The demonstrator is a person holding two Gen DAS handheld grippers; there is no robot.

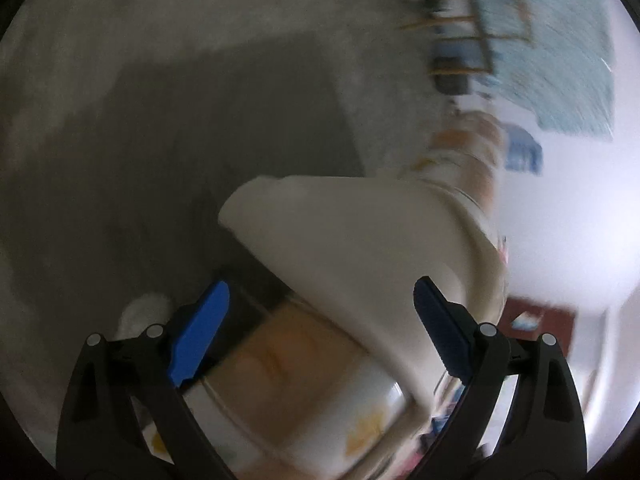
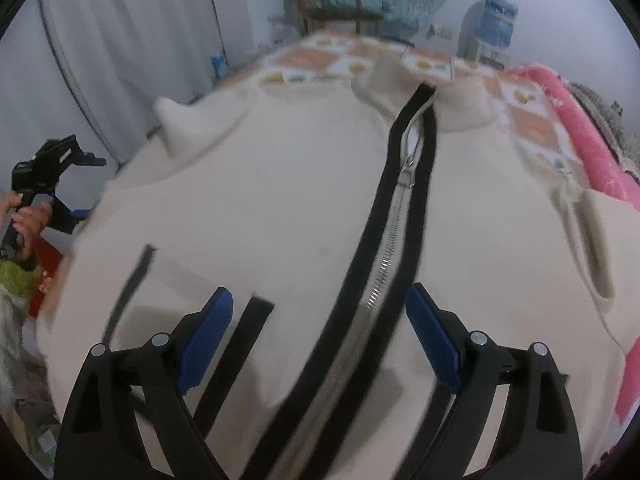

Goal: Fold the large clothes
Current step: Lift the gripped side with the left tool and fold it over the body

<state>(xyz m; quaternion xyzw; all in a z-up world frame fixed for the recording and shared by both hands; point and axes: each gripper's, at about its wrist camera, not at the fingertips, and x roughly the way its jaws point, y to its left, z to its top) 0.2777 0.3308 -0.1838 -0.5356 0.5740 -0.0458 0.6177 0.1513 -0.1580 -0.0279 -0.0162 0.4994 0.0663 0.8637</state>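
A large cream jacket (image 2: pixel 280 184) lies front-up and spread flat on a bed (image 2: pixel 336 56) with a patchwork cover, its black-edged zipper (image 2: pixel 404 208) running up the middle to the collar. The zipper is the landmark here. The right gripper (image 2: pixel 320 340) hovers over the jacket's lower part, straddling the zipper's lower end, its blue pads spread wide with nothing pinched. To the left of the zipper, past the jacket's edge, a hand (image 2: pixel 24 220) holds the left gripper (image 1: pixel 320 332); its own view shows its pads spread and empty too, above a cream corner of cloth (image 1: pixel 340 232), probably a sleeve, hanging off the bed edge. Folding has likely not begun. A good first fold would mean pinching one side at the shoulder and the hem together, then carrying it toward the zipper without dragging the rest. Only the right view shows the whole jacket laid out; only the left view, heavily blurred, shows the grey floor (image 1: pixel 160 120) beside the bed.
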